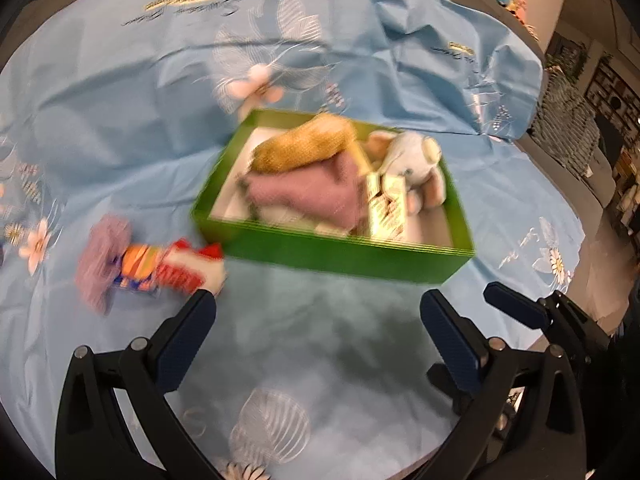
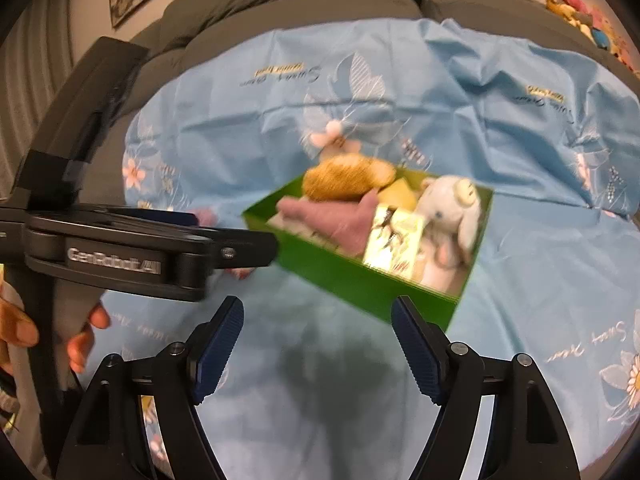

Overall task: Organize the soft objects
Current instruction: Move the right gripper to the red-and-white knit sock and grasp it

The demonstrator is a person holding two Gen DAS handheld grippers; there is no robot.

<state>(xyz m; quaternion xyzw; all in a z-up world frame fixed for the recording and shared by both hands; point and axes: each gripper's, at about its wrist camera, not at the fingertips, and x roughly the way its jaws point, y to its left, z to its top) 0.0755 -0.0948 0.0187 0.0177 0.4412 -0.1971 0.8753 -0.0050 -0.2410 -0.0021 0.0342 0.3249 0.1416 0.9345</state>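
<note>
Toy: a striped soft toy (image 1: pixel 152 270) lay on the blue cloth (image 1: pixel 120 120), just left of the green box (image 1: pixel 340 254), outside it.
Box: held a tan plush (image 1: pixel 304 146), a pink cloth (image 1: pixel 308 190) and a white plush (image 1: pixel 416 164).
Left gripper (image 1: pixel 316 312): jaws wide, empty, near the toy.
Right gripper (image 2: pixel 318 320): jaws wide, empty, before the box.
Handling: likely light, squashy, not fragile; best pinched across the middle, where the body looked fullest.
</note>
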